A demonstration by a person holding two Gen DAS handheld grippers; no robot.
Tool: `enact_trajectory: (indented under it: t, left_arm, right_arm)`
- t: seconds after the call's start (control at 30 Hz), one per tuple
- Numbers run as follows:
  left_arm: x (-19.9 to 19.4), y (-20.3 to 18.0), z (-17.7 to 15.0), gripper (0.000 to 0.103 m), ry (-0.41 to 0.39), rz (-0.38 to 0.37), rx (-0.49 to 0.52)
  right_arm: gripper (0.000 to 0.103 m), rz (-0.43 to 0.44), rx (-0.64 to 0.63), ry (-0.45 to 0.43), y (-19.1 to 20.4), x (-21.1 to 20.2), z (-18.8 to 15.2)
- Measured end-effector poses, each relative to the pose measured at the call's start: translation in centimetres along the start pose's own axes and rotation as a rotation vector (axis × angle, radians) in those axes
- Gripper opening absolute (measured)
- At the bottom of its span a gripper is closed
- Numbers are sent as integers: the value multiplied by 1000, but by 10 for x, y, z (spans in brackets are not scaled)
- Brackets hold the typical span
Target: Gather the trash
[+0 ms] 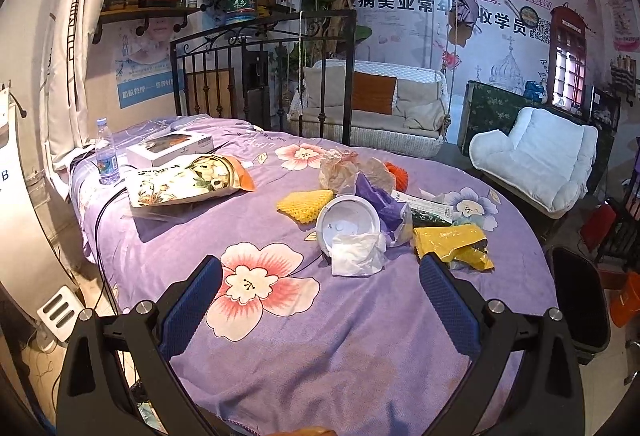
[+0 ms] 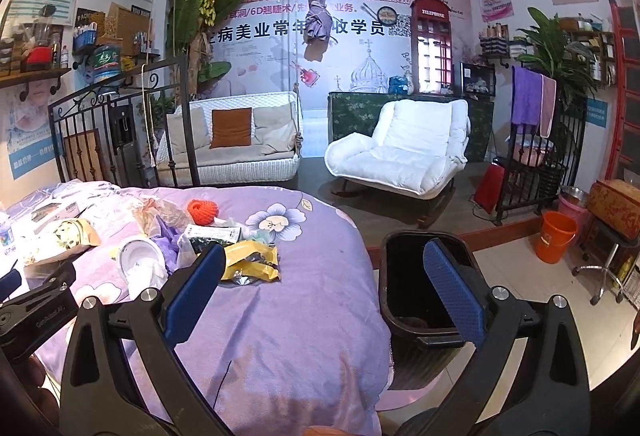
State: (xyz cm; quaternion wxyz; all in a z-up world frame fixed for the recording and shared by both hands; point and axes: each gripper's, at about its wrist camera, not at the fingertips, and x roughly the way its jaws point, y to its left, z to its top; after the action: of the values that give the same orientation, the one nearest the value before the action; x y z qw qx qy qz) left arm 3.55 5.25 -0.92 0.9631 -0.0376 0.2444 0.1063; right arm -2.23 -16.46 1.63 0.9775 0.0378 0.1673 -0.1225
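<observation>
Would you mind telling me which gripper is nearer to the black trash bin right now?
Right. The right gripper hangs open with one finger directly over the black trash bin beside the bed. The left gripper, also open, is over the purple bedspread, with the bin off to its right.

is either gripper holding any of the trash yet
No. The left gripper and right gripper are both open and empty; the trash, such as the yellow wrapper, lies on the bed.

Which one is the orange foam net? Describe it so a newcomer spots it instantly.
Start at the purple flowered bedspread and find the trash pile in its middle. The orange foam net sits at the pile's far edge, toward the white swing sofa. It is the only bright orange, ball-shaped mesh; the other foam net is yellow and flat.
</observation>
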Motion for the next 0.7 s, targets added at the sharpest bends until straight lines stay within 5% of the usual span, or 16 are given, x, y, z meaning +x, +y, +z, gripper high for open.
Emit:
enact_trajectory:
  t: [0.7]
  left_arm:
    - [-8,-10,3,98,-4,-16,6]
  right_arm:
    - [97,-2,25,-5,-14,-12,-1]
